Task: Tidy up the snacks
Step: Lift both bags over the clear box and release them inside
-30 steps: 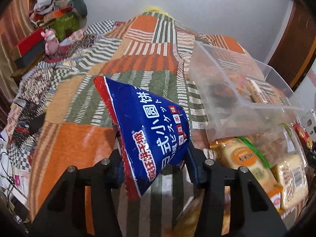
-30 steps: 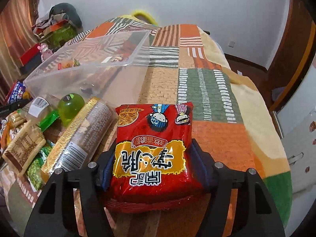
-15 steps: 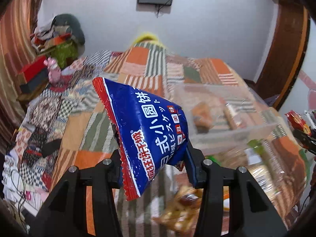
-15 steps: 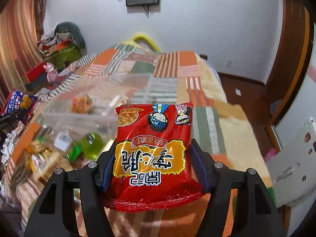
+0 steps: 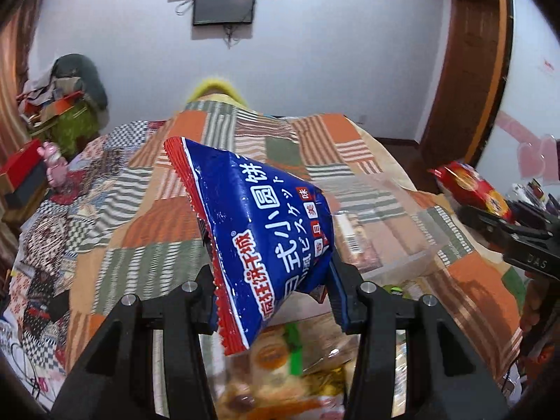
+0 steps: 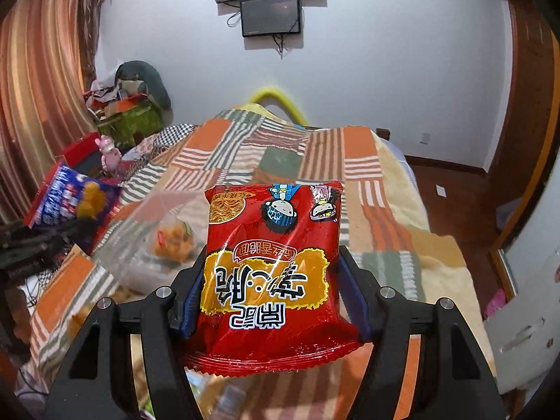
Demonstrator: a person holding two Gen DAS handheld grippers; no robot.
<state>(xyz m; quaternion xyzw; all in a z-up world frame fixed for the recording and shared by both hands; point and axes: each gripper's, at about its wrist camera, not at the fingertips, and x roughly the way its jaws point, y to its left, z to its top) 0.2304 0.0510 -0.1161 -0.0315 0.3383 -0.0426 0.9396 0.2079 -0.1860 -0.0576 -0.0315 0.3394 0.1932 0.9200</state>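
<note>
My left gripper (image 5: 271, 297) is shut on a blue biscuit bag (image 5: 259, 231) and holds it high above the bed. My right gripper (image 6: 271, 301) is shut on a red noodle snack packet (image 6: 269, 266), also raised. A clear plastic bin (image 5: 402, 224) with a few snacks inside lies on the patchwork quilt below, between the two grippers; it also shows in the right wrist view (image 6: 154, 241). Each gripper sees the other: the red packet (image 5: 469, 189) at the right, the blue bag (image 6: 70, 203) at the left.
Loose snack packs (image 5: 280, 360) lie on the quilt (image 5: 147, 252) under the left gripper, blurred. Clutter and a pink toy (image 6: 108, 150) sit left of the bed. A wooden door frame (image 6: 525, 140) and a white cabinet (image 6: 525, 325) are at the right.
Both grippers have risen and tilted up with their packets still held. The bin and loose snacks now sit lower and farther off, and the wall and screen have come into view.
</note>
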